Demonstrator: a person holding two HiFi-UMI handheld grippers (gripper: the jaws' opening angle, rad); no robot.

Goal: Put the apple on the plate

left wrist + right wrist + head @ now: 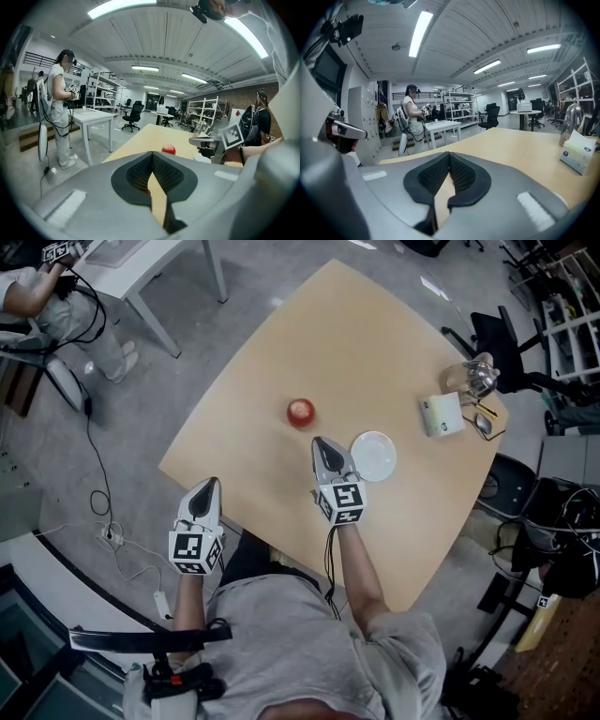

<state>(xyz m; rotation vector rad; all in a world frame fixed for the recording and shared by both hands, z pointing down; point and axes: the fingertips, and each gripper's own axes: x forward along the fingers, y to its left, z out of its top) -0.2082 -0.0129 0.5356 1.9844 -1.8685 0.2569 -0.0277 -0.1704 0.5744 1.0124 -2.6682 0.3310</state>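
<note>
Right now my right gripper [322,442] has its jaws pressed together on nothing, tips over the table [309,324] just below centre of the head view. My left gripper [208,486] is likewise closed and empty, lower left in that frame by the table's edge. Up and slightly left of the right tips sits the apple [300,412], alone on bare wood. It is clear of the plate [373,456], which lies just right of that gripper. I'd judge the apple firm, smooth, fairly weighty and prone to rolling, so I'd open wide and close gently across its broadest middle.
</note>
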